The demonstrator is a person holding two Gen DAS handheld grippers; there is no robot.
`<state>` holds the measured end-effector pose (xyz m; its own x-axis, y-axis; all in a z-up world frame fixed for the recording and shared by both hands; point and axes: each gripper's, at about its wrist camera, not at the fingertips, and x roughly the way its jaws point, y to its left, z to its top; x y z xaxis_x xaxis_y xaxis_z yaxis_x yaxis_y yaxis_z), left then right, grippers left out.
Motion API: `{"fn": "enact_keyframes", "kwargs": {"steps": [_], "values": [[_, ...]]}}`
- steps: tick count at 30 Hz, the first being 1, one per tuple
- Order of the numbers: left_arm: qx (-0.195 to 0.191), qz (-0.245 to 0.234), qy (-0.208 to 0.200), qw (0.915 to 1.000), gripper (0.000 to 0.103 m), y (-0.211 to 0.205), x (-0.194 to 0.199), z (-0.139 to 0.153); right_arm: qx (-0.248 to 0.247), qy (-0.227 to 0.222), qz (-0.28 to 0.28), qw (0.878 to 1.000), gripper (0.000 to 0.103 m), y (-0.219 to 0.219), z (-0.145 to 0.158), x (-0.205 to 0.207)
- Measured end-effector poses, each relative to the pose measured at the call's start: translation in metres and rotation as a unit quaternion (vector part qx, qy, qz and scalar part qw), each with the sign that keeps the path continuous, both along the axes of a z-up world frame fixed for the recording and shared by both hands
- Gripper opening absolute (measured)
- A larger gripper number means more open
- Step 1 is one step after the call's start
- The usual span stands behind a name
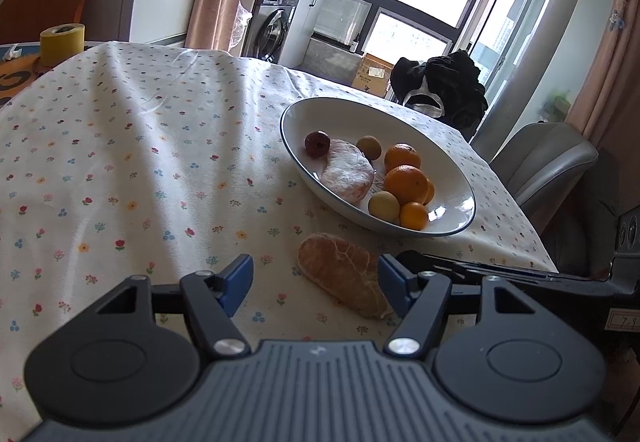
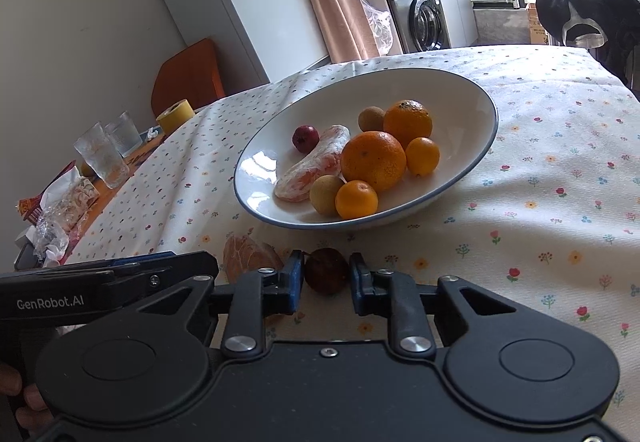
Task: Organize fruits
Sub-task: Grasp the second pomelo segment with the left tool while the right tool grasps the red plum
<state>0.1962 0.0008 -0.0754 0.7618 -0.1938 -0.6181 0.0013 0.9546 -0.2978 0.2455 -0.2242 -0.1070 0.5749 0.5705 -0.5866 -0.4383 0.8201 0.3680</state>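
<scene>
- Table under a floral tablecloth [image 1: 120,162]; well lit, no obstruction between the grippers and the bowl.
- White bowl [image 2: 460,90] with dark rim, resting on the cloth ahead of both grippers; already loaded with 4 oranges, 2 small tan fruits, 1 dark red fruit and 1 peeled citrus segment.
- Loose peeled citrus segment [image 1: 344,274] lying flat on the cloth, outside the bowl, just short of its near rim. Long axis running diagonally, far-left to near-right in the left wrist view.
- Left gripper [image 1: 316,278]: jaws spread wide, holding nothing. Segment sits between the blue pads but off-centre, against or just beside the right-side pad; contact cannot be confirmed. Well apart from the left-side pad.
- Right gripper [image 2: 326,274]: jaws narrowed around a small dark brown fruit [image 2: 326,270], 1 pad at each flank. Appears clamped on it; whether lifted off the cloth cannot be told.
- Judgement: segment nearer the left gripper, and the only fruit seen unheld outside the bowl. Diagonal lie against the jaw line calls for a shift toward the right-side pad or a wrist turn before closing. Bowl straight ahead for the right gripper's load.
</scene>
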Motion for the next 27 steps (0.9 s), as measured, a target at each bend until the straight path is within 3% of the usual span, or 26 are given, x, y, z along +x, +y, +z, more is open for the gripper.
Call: {"fn": "enact_keyframes", "kwargs": {"steps": [12, 20, 27], "values": [[0.003, -0.035, 0.031, 0.9989, 0.068, -0.015, 0.011, -0.004, -0.001, -0.005, 0.008, 1.0, 0.022, -0.009, -0.001, -0.01], [0.008, -0.05, 0.04, 0.9979, 0.068, -0.032, 0.021, -0.007, 0.005, -0.004, -0.015, 1.0, 0.022, -0.031, -0.002, -0.012], [0.04, -0.034, 0.041, 0.9978, 0.068, -0.045, 0.032, -0.009, 0.013, -0.002, -0.03, 0.999, 0.022, -0.048, -0.004, -0.013]]}}
